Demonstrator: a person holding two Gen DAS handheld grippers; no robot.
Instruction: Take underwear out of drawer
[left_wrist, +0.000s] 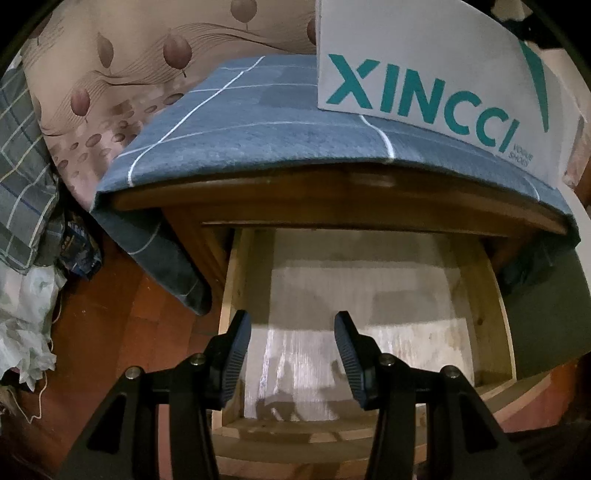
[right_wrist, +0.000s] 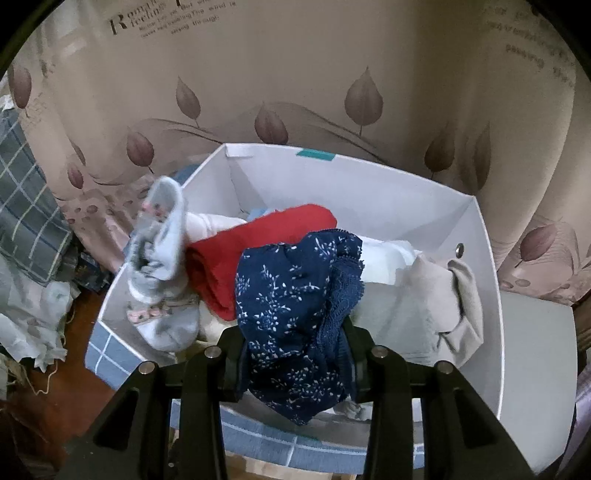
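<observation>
Your right jaws clamp navy floral underwear (right_wrist: 295, 306) over white box (right_wrist: 491, 288); cloth hides pad tips. Your left jaws part-open, nothing between, above pulled-out drawer (left_wrist: 354, 295); drawer's rear hidden under worktop.

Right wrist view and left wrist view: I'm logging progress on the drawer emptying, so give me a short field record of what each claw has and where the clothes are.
right claw: shut on navy floral lace-trimmed underwear, above the box
white cardboard box: holds folded red cloth, beige garment, light grey sock
left claw: open, nothing between the pads
open wooden drawer: no clothing visible inside
blue checked cloth: covers the cabinet top, under the box
</observation>
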